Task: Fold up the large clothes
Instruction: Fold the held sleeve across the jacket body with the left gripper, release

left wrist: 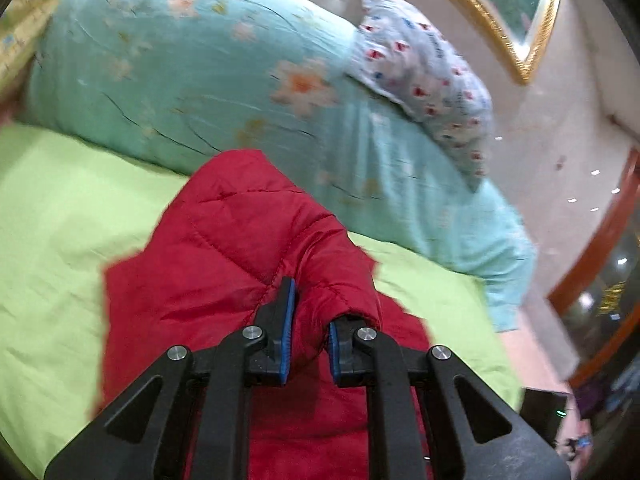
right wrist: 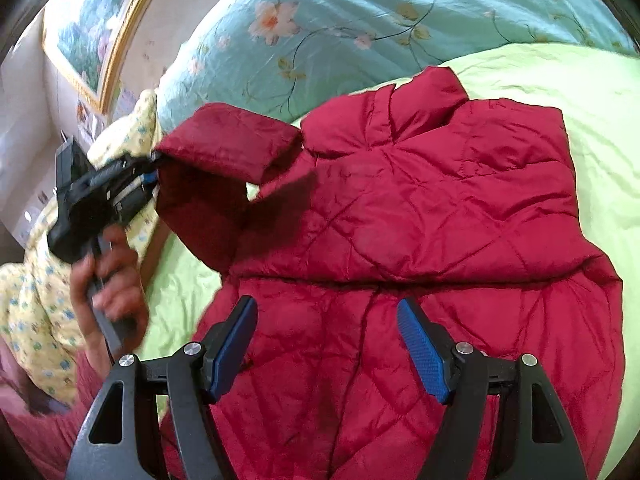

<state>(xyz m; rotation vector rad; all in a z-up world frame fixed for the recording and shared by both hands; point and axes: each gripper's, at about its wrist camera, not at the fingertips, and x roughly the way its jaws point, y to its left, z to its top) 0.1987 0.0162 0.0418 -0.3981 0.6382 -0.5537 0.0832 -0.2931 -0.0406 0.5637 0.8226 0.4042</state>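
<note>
A red quilted jacket lies spread on the lime-green bed sheet, collar toward the far side. My left gripper is shut on the cuff of the jacket's sleeve, which rises lifted off the bed. In the right wrist view that sleeve hangs bent in the air from the left gripper, held by a person's hand. My right gripper stands open just above the jacket's lower body, with nothing between its blue pads.
A turquoise floral quilt is heaped along the far side of the bed, with a white patterned pillow on it. A yellow patterned cloth lies at the left. A gold-framed picture hangs on the wall.
</note>
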